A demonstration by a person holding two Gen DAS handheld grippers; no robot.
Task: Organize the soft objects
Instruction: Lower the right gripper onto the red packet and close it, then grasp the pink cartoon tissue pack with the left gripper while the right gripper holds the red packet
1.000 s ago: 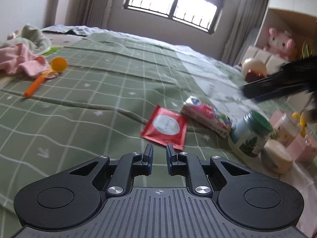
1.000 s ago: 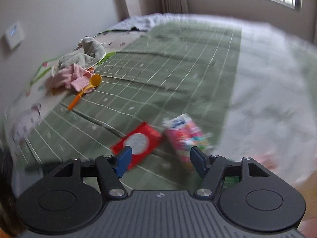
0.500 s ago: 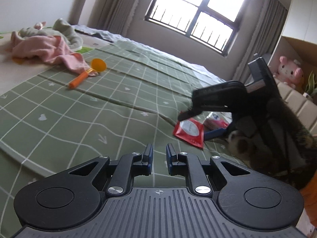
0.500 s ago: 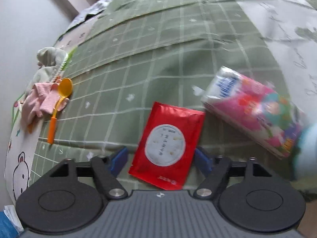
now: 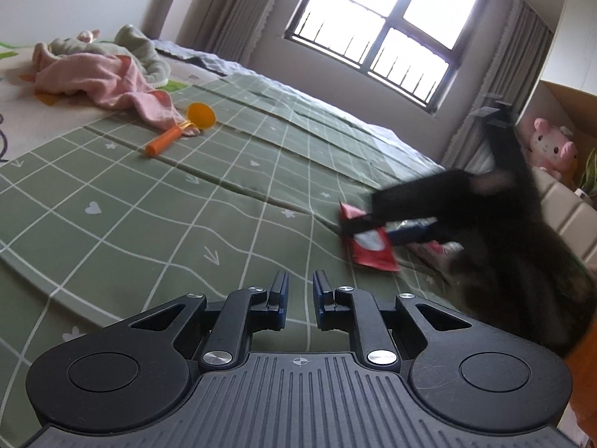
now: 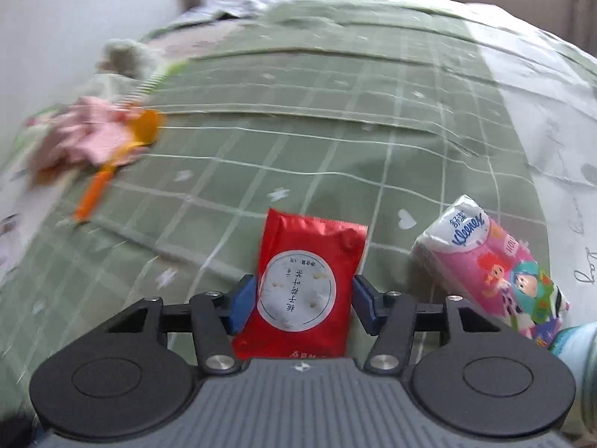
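Note:
A red wipes packet (image 6: 304,283) with a round white label lies on the green checked bedspread (image 6: 298,142). My right gripper (image 6: 304,302) is open, its blue pads on either side of the packet and close to its edges. A pink Kleenex tissue pack (image 6: 492,268) lies just right of it. In the left wrist view my left gripper (image 5: 300,291) hovers over the bedspread (image 5: 149,205), empty, jaws nearly together. That view shows the right gripper (image 5: 373,220) over the red packet (image 5: 373,252).
A pink cloth (image 5: 100,82) and a grey soft toy (image 5: 138,48) lie at the far left with an orange spoon (image 5: 183,127) beside them. A pink plush toy (image 5: 552,149) sits on a shelf at the right. A jar lid (image 6: 574,339) shows at the right edge.
My right gripper has come down and forward so that the red packet now sits between its pads. The left gripper has swung its view leftward and stayed nearly closed.

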